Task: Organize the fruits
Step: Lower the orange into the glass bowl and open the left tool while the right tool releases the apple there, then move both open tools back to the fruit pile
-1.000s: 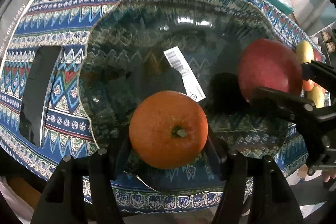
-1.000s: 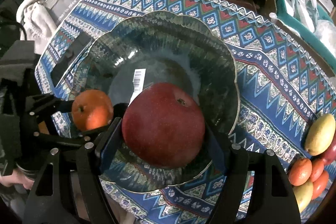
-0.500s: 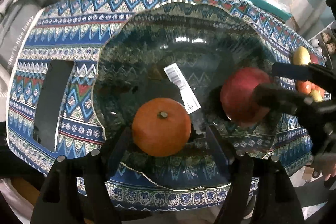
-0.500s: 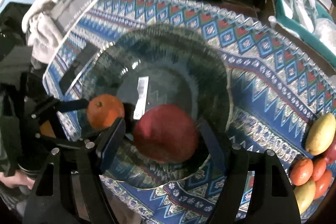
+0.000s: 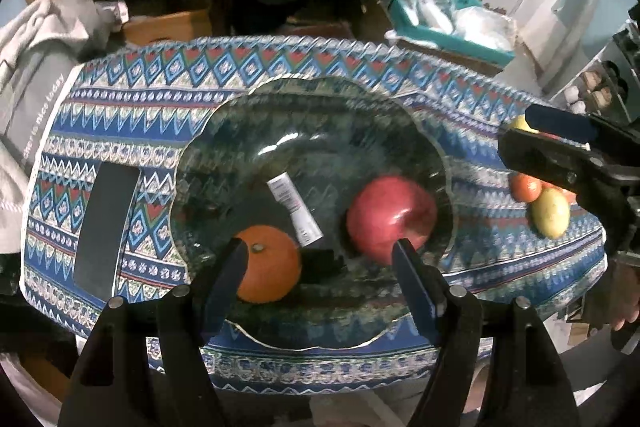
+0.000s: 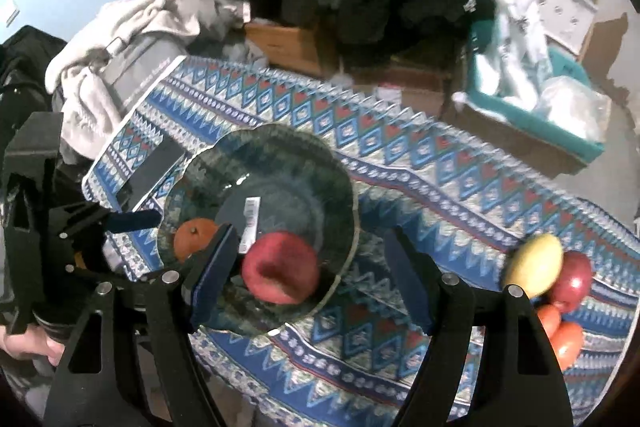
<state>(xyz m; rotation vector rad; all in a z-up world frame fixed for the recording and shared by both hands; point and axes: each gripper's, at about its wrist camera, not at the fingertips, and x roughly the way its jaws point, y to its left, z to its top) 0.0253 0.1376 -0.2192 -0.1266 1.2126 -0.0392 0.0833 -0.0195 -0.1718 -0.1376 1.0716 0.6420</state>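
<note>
Left wrist view looked steeply down along its fingers from near above the glass bowl (image 5: 312, 163). Right wrist view faced down at the same bowl (image 6: 260, 203) from its right, perhaps slightly further. Both shared bowl, patterned cloth (image 5: 280, 67), edges blurred.

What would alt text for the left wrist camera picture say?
A glass bowl on a patterned tablecloth holds an orange and a red apple. The open left gripper hangs above them, holding nothing.
</note>
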